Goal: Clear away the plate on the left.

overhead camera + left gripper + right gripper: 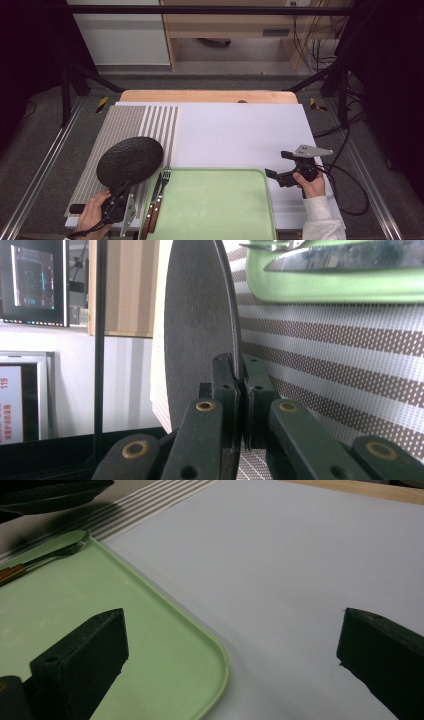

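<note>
Fingers of the left gripper (pixel 239 390) are clamping the rim of a black plate (pixel 130 161) over the striped mat (pixel 125 125). Right gripper (pixel 272 175) is hovering spread wide beside the green tray (pixel 220 210).

Left hand-held gripper (pixel 121 191) clamped, right hand-held gripper (pixel 278 168) wide apart.

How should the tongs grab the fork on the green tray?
Probably by the wooden handle, coming straight down from above. The fork lies flat along the green tray's left edge, beside a knife, so pinching across the thicker handle seems easiest.
</note>
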The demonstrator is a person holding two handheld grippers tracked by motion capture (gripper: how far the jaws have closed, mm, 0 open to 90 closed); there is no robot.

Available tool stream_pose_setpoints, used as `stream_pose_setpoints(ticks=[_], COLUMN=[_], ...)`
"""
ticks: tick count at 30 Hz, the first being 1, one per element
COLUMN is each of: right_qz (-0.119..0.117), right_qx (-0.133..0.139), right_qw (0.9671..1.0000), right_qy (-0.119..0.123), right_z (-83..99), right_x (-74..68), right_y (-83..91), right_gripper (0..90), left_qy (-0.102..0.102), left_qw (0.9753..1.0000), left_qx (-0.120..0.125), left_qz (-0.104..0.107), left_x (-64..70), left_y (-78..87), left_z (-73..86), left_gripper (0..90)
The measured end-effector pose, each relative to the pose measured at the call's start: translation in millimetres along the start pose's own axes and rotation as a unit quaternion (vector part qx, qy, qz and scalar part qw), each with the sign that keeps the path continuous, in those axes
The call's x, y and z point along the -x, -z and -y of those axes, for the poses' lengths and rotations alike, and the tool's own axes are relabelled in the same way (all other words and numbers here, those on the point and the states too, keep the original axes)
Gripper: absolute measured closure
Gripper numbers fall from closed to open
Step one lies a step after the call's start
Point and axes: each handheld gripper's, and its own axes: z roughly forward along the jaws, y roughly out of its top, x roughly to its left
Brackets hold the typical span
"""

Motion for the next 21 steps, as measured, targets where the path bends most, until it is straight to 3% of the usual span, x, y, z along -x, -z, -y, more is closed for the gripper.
stream_pose_setpoints(ticks=[11, 21], right_qz=[0.0, 0.0], right_qx=[-0.001, 0.001], right_qw=[1.0, 1.0], right_qy=[0.001, 0.0], right_z=[0.1, 0.0], right_x=[0.3, 0.4], right_y=[0.0, 0.6], right_gripper=[0.5, 0.5], left_qy=[0.001, -0.018], left_qw=[0.9998, 0.9989], left_qx=[0.021, 0.044], left_qz=[0.005, 0.006], left_x=[-5.1, -11.4], left_y=[4.2, 10.9], left_z=[-14.4, -37.8], left_gripper=[86.6, 86.7])
